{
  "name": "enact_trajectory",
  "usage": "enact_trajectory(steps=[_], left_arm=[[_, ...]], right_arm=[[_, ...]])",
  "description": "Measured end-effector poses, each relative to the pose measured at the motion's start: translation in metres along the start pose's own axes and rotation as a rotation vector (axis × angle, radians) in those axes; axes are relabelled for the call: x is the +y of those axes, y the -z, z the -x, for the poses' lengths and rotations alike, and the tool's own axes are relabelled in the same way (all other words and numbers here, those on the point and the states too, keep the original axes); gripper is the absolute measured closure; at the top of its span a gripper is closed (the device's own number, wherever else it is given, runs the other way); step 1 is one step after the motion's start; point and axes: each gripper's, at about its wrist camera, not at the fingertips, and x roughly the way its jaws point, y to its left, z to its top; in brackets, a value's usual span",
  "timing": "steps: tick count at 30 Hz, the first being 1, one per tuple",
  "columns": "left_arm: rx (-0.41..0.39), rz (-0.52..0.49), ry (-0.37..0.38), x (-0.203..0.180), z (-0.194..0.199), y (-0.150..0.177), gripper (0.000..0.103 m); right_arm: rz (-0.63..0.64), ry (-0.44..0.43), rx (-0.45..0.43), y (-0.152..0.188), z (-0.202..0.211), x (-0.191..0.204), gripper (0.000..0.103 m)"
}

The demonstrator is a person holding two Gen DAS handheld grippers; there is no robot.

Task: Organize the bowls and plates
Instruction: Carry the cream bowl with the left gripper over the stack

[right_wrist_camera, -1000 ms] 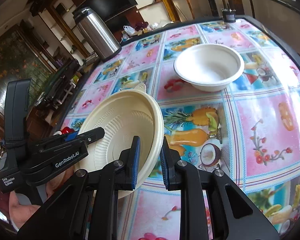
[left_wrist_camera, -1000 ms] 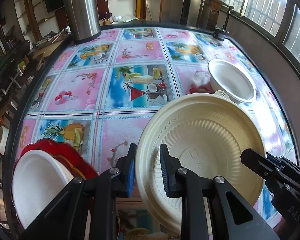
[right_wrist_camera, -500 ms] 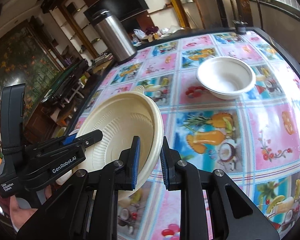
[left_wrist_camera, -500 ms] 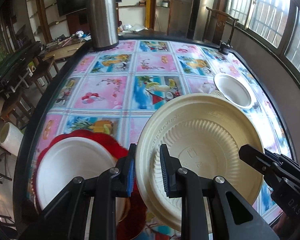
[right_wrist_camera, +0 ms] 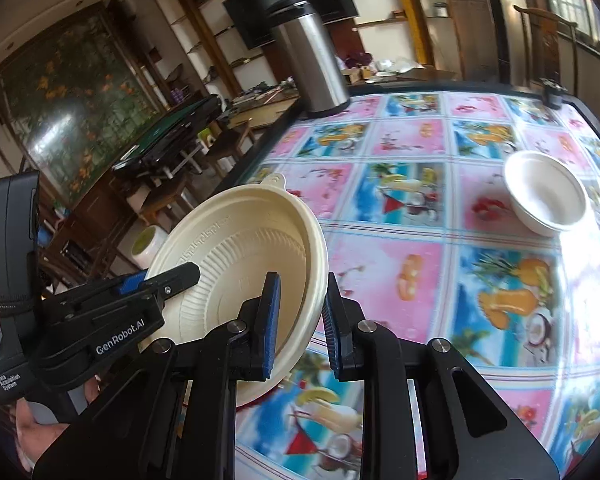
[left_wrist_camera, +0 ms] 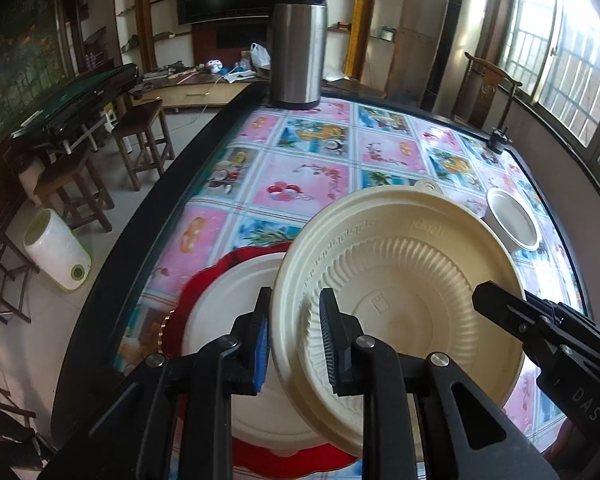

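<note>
While both grippers are pinching the cream plate's (left_wrist_camera: 400, 276) rim, L gripper (left_wrist_camera: 294, 340) firmly & R gripper (right_wrist_camera: 300, 316) w/ jaws easing open, it is hanging tilted over the white plate (left_wrist_camera: 236, 320) nr the table's (left_wrist_camera: 300, 184) left edge; an early R let-go is risking a slide off-stack.

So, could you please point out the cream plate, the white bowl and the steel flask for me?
cream plate (left_wrist_camera: 412, 280): left wrist view, ribbed inner face.
white bowl (right_wrist_camera: 546, 194): right wrist view, inside of the bowl.
steel flask (left_wrist_camera: 298, 48): left wrist view, middle of its body.
</note>
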Motion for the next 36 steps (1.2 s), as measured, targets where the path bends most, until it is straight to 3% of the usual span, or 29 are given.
enact_trajectory(steps=[10, 18, 25, 36], left_arm=[[0.025, 0.053, -0.046, 0.036, -0.01, 0.013, 0.081], [0.037, 0.066, -0.056, 0.045, -0.021, 0.021, 0.081], [0.029, 0.064, -0.093, 0.049, -0.026, 0.026, 0.081], [-0.039, 0.069, -0.164, 0.051, -0.023, 0.031, 0.079]], right_arm=[[0.054, -0.032, 0.065, 0.004, -0.035, 0.033, 0.081], [0.074, -0.007, 0.104, 0.011, -0.059, 0.037, 0.081], [0.105, 0.024, 0.131, 0.017, -0.07, 0.042, 0.081], [0.069, -0.021, 0.118, 0.018, -0.069, 0.038, 0.081]])
